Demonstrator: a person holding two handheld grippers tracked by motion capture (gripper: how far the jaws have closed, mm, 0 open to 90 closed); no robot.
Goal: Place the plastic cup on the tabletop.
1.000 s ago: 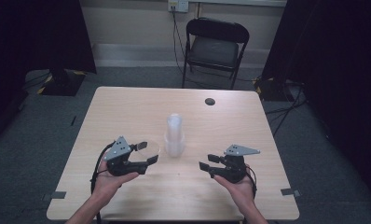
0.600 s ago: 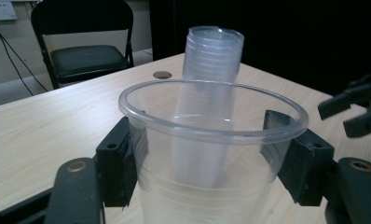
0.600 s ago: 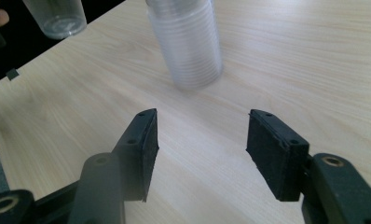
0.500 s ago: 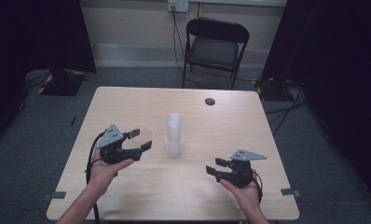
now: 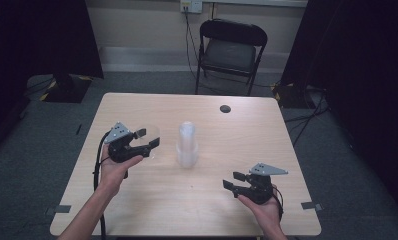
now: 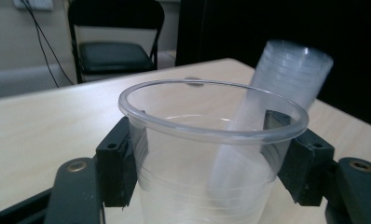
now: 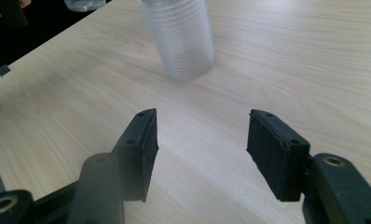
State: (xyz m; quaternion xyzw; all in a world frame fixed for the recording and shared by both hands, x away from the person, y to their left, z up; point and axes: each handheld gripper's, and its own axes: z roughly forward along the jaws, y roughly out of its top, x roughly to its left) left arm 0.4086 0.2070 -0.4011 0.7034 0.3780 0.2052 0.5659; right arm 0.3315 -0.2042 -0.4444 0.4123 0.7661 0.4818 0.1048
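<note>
A stack of clear plastic cups (image 5: 187, 145) stands upside down in the middle of the wooden table (image 5: 247, 125); the same stack (image 7: 180, 37) rises ahead in the right gripper view. My left gripper (image 5: 148, 140) is shut on a single clear cup (image 6: 207, 154), its two black pads pressing the cup's sides just under the rim, left of the stack (image 6: 286, 74). My right gripper (image 5: 233, 181) hovers low over the table's front right, jaws open with bare wood between them (image 7: 201, 154).
A small dark round object (image 5: 225, 108) lies near the table's far edge. A black folding chair (image 5: 229, 50) stands behind the table. Tape marks (image 5: 309, 205) sit at the front corners. Bare tabletop stretches between the two hands.
My left gripper, with the clear cup in it, has moved away from the person and slightly up, to the left of the stack. The right hand has shifted a little toward the front edge.
</note>
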